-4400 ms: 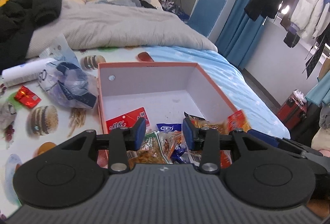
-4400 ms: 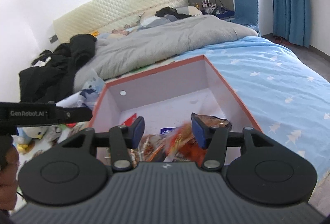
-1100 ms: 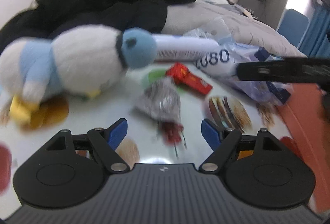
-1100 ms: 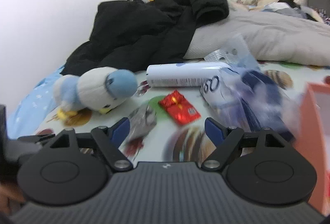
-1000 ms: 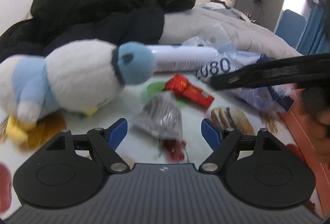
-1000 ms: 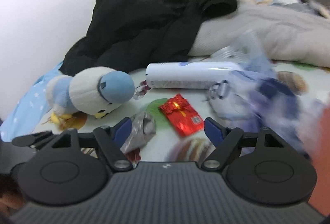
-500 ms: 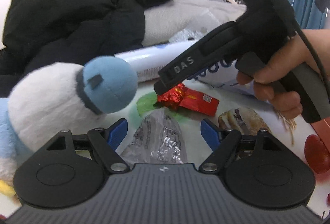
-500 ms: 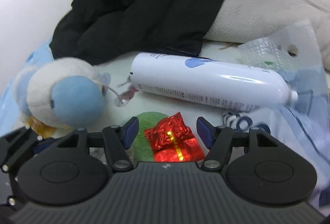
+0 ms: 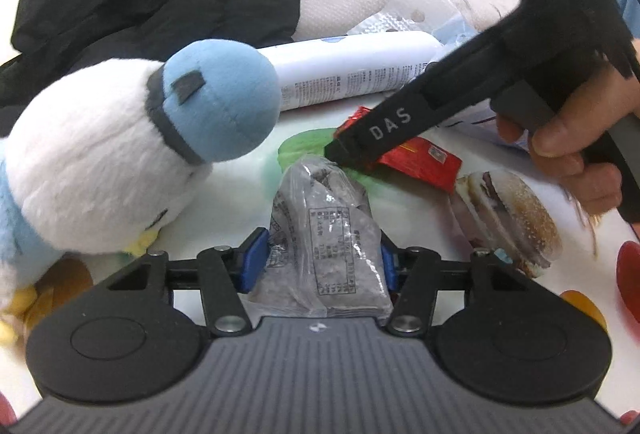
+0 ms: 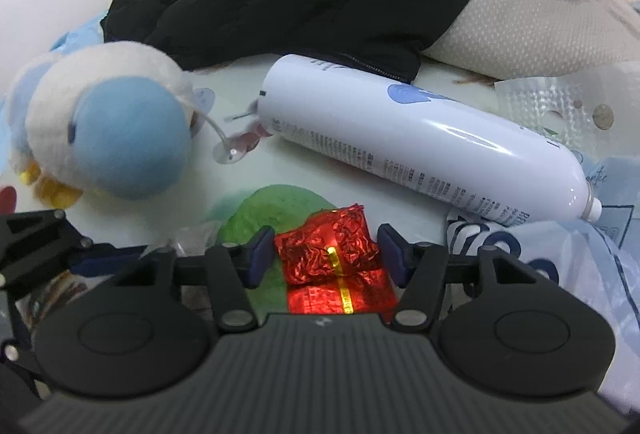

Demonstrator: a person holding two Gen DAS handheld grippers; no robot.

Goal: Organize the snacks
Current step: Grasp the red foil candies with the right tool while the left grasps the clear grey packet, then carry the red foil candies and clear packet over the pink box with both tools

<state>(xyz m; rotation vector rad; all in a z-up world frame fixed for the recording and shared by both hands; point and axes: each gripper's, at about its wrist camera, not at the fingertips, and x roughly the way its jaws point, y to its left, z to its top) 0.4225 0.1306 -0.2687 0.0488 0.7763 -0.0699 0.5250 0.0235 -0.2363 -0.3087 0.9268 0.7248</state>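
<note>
The left gripper (image 9: 319, 266) has just been closing, its jaws now clamped on the grey snack packet (image 9: 320, 234). The right gripper (image 10: 327, 254) has just been closing around the red foil snack (image 10: 330, 254); contact cannot be told. Both snacks lie on the printed bed sheet (image 9: 408, 210), beside the plush penguin (image 9: 120, 154).

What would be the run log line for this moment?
left gripper: closing on grey packet | right gripper: closing around red packet | both packets on bed
</note>
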